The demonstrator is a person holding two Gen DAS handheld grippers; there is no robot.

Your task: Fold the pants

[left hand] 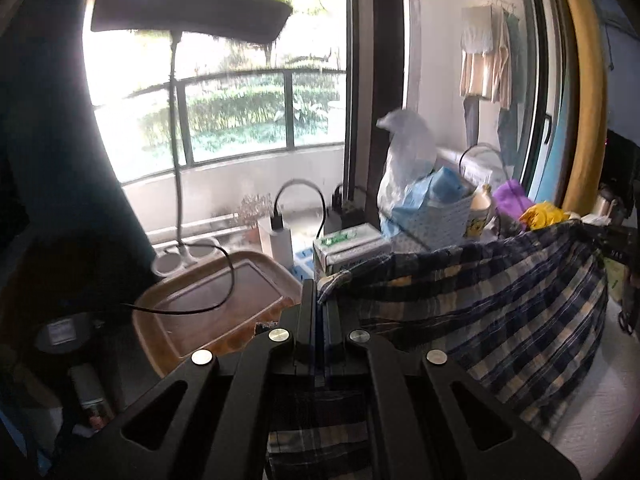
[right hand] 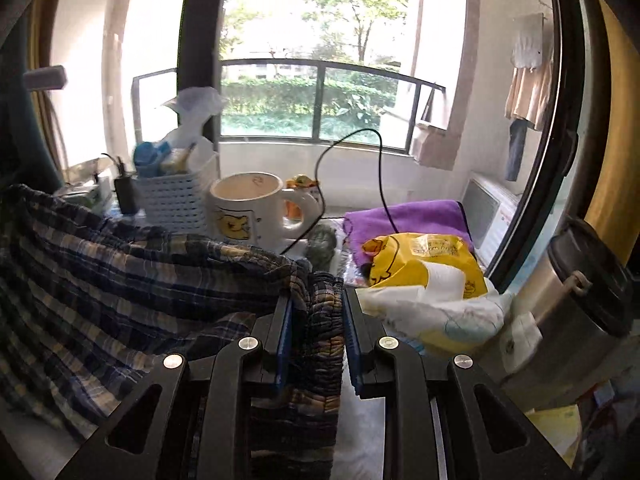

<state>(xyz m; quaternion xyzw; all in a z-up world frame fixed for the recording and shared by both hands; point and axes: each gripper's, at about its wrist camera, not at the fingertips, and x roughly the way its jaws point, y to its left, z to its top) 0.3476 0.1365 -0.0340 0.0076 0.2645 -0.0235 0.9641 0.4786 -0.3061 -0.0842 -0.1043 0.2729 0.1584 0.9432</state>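
pants: soft checked cloth, held up in the air between the two tongs, above a white surface; the middle sags down.
left tongs: squeezed tight on a thin edge of the pants.
right tongs: narrow, holding a thick bunched bit of the pants, maybe the stretchy waist.
feel: light and floppy, not breakable; it droops and can slip if held loosely.
where to hold: at the corners or the thick waist, so it hangs flat.
watch out: a mug and a basket stand near on the counter; swinging cloth may bump them.
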